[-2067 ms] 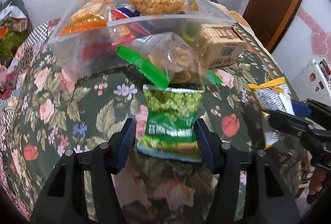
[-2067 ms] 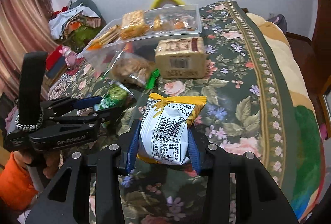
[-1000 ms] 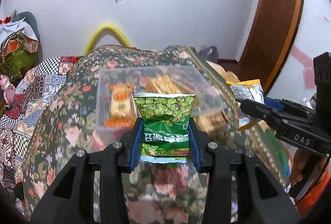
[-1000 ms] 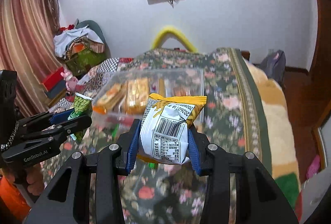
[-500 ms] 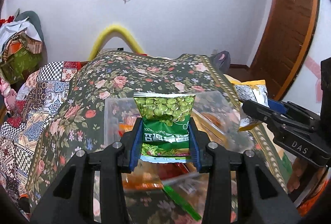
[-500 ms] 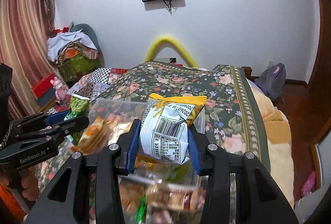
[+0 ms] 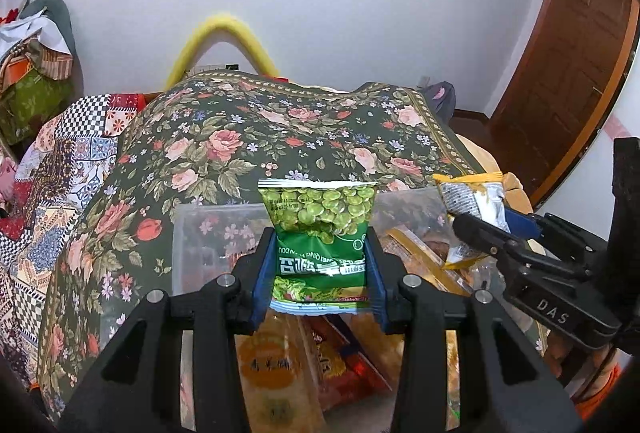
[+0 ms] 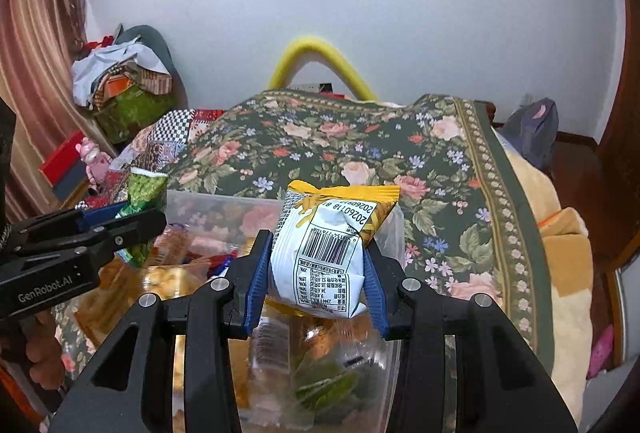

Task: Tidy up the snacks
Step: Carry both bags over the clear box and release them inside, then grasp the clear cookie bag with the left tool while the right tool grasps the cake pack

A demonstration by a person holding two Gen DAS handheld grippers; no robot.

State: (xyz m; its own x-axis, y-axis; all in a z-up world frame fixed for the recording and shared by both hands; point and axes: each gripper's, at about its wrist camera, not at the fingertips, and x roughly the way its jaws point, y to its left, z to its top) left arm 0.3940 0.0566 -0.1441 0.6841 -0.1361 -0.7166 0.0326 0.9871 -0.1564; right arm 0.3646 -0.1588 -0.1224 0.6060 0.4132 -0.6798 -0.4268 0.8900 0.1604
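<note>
My left gripper (image 7: pixel 319 269) is shut on a green pea snack packet (image 7: pixel 318 233) and holds it above a clear plastic bin (image 7: pixel 192 233) that holds several snack packs. My right gripper (image 8: pixel 318 273) is shut on a white and yellow snack packet (image 8: pixel 328 253) and holds it over the same bin (image 8: pixel 208 201). The right gripper also shows at the right of the left wrist view (image 7: pixel 480 229), and the left gripper shows at the left of the right wrist view (image 8: pixel 136 217). Both packets hang above the bin's open top.
The bin stands on a bed with a dark floral cover (image 7: pixel 260 137). A patchwork quilt (image 7: pixel 60 161) lies to the left. A yellow arch (image 8: pixel 320 61) stands at the wall. A wooden door (image 7: pixel 568 53) is at the right. Piled clothes (image 8: pixel 120 81) are at the far left.
Both grippers have lifted their packets off the bed and moved forward over the bin. The bin now lies directly below both packets.
</note>
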